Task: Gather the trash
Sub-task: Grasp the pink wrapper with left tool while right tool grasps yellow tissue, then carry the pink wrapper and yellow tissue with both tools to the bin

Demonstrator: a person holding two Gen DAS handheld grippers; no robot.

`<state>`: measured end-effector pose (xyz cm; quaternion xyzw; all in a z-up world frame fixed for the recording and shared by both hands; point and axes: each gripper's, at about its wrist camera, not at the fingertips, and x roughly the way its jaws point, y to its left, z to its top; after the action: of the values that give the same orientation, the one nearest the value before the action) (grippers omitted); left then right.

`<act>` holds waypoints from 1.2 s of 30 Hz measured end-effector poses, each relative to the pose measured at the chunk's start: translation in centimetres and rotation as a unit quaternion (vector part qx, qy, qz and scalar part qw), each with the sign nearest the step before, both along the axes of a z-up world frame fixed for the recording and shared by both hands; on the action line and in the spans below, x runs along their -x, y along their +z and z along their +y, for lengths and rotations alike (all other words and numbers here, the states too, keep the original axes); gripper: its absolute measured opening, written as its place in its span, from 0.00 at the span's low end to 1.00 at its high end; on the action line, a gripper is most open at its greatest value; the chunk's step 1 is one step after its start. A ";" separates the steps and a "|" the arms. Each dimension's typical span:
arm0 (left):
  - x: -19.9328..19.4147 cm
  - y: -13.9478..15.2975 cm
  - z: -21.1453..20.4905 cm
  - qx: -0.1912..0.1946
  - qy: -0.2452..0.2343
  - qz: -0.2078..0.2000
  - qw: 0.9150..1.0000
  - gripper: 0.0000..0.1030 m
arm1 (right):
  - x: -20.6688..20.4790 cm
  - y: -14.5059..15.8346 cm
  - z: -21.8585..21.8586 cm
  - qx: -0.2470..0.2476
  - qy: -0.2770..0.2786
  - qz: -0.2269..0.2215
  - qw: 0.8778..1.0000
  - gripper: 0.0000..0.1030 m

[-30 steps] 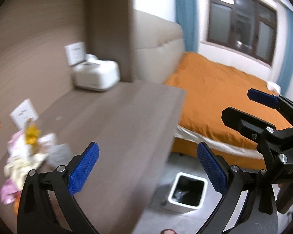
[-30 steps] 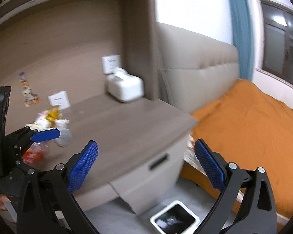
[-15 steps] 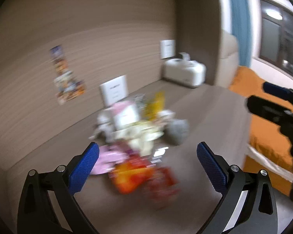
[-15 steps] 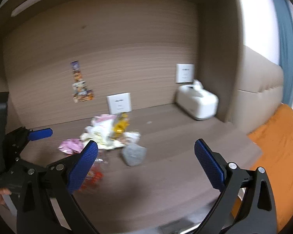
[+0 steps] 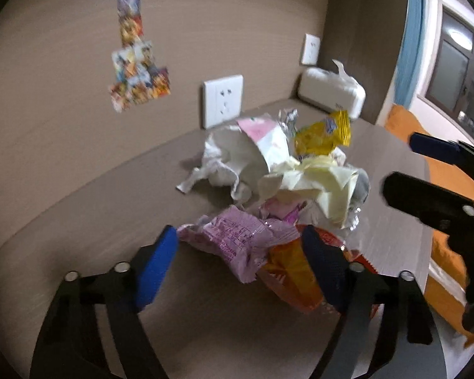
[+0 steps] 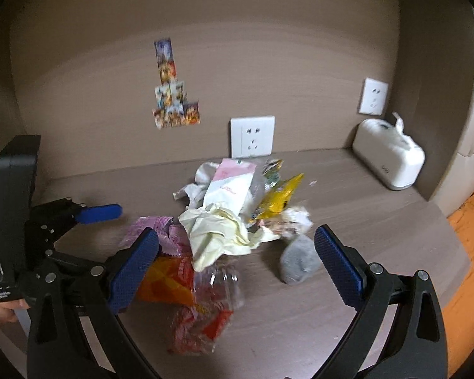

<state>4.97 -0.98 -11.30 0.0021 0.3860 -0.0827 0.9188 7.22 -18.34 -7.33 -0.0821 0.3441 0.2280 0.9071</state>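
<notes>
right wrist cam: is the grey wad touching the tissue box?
No. The grey wad lies by the trash pile, with bare desktop between it and the tissue box.

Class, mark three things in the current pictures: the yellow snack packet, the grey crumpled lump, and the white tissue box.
yellow snack packet [image 5: 324,134], left wrist view, on its crinkled front face.
grey crumpled lump [image 6: 298,260], right wrist view, on the middle of its rounded body.
white tissue box [image 6: 390,158], right wrist view, on its near side wall.

You see a brown desk [image 6: 379,237]. On its back wall is a white socket [image 6: 252,136]. Left of the socket and higher up are bright stickers [image 6: 173,94]. Far right of the socket, in the corner, sits a white tissue box [image 6: 388,158]. Another socket [image 6: 374,96] hangs above the box.
</notes>
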 end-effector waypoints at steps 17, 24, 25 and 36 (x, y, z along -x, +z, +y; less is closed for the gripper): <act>-2.6 0.1 1.0 0.003 -0.045 0.006 0.999 0.13 | -2.7 -1.7 3.0 0.019 0.007 0.042 0.999 0.37; -0.5 5.0 2.2 -0.019 -0.038 -0.029 0.999 0.13 | -2.2 2.2 1.5 -0.022 0.005 0.020 1.000 0.38; -0.1 5.8 2.2 -0.019 -0.039 -0.035 0.998 0.13 | -1.9 2.8 1.3 -0.026 0.005 0.017 0.999 0.38; 1.7 10.7 -3.9 -0.011 -0.093 -0.088 0.992 0.13 | 1.7 6.6 -4.2 -0.046 -0.035 -0.034 0.998 0.38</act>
<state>3.26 -4.88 -0.58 0.0553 0.3026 -0.1630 0.9375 5.52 -22.49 -0.71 -0.0363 0.3053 0.2088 0.9284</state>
